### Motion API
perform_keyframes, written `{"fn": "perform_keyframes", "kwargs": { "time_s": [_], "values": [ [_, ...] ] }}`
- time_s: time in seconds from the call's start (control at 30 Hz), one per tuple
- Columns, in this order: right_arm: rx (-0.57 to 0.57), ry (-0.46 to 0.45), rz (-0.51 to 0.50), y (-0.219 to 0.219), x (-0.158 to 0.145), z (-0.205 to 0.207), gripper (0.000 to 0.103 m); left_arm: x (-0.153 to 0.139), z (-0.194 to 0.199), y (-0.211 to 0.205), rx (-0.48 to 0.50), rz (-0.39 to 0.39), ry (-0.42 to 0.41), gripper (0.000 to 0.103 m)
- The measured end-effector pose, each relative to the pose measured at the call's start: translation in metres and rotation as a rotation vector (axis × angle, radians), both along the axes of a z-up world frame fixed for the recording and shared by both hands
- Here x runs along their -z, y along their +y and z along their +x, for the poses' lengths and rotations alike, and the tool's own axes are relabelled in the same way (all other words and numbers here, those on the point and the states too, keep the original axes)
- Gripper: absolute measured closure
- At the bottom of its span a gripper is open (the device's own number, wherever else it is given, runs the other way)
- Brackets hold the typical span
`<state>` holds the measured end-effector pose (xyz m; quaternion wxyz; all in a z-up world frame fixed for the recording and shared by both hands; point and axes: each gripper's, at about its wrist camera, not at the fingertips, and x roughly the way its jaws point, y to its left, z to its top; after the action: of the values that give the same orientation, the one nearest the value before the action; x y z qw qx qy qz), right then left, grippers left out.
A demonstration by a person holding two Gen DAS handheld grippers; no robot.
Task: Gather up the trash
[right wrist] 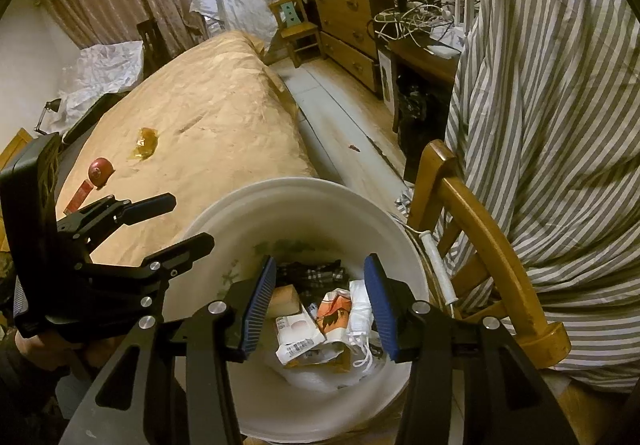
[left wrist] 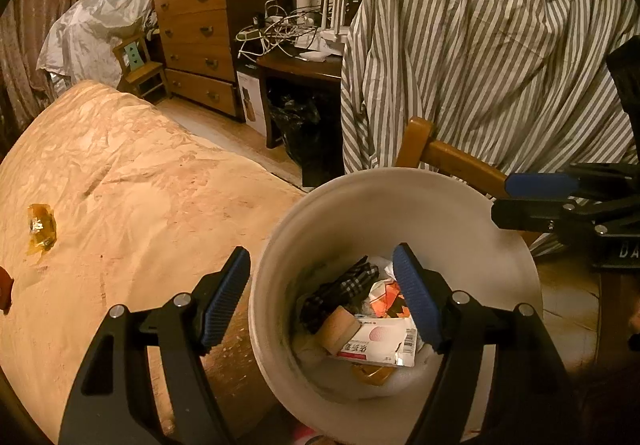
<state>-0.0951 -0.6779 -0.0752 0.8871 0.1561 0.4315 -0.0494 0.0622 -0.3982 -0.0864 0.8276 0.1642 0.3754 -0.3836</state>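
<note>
The amber wrapper (left wrist: 41, 228) lay crumpled on the tan bedspread (left wrist: 152, 181), well apart from the white bin (left wrist: 400, 197) and off to the left of both grippers. It looked slightly longer than wide, its long axis running roughly away from the bed's near edge, though the crumpling made that hard to be sure of. Nearer the bed's left side in the right wrist view sat a red round object (right wrist: 100, 169) with a flat red packet (right wrist: 78, 197) just beside it; only a red sliver of these showed at the left edge of the left wrist view.

The left gripper (left wrist: 320, 297) hung at the bin's rim, its jaws standing wide with nothing between them: one pad outside the bin wall over the bed's edge, the other above the rubbish already inside. The right gripper (right wrist: 320, 305) hovered over the bin's mouth, its jaws moderately apart and empty, with a torn white packet (right wrist: 298, 337) and other scraps lying below them.

Since the left gripper stood on the bed side of the bin, it seemed the nearer one to the remaining litter. The next reach would probably call for swinging it left across the bedspread, with the jaws turned to close across the wrapper's shorter width. The soft bedding might bunch into the pinch.
</note>
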Motion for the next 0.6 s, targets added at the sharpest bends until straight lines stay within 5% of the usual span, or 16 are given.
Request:
{"fn": "perform_keyframes", "kwargs": {
  "time_s": [0.1,0.23,0.4,0.6],
  "values": [
    [0.001,-0.024,-0.005,0.004,-0.006,-0.006,0.048,-0.005,-0.002,0.006,-0.009,-0.011,-0.001,0.032],
    [0.011,-0.094,-0.037,0.018,-0.025,-0.023,0.025,-0.019,-0.011,0.022,-0.011,-0.045,-0.028,0.015],
    [0.040,-0.240,-0.195,0.057,-0.060,-0.070,0.006,-0.041,-0.026,0.063,-0.039,-0.103,-0.093,0.006],
    [0.091,-0.370,-0.315,0.104,-0.080,-0.133,0.005,-0.067,-0.052,0.124,-0.141,-0.185,-0.195,0.006]
  ]
}}
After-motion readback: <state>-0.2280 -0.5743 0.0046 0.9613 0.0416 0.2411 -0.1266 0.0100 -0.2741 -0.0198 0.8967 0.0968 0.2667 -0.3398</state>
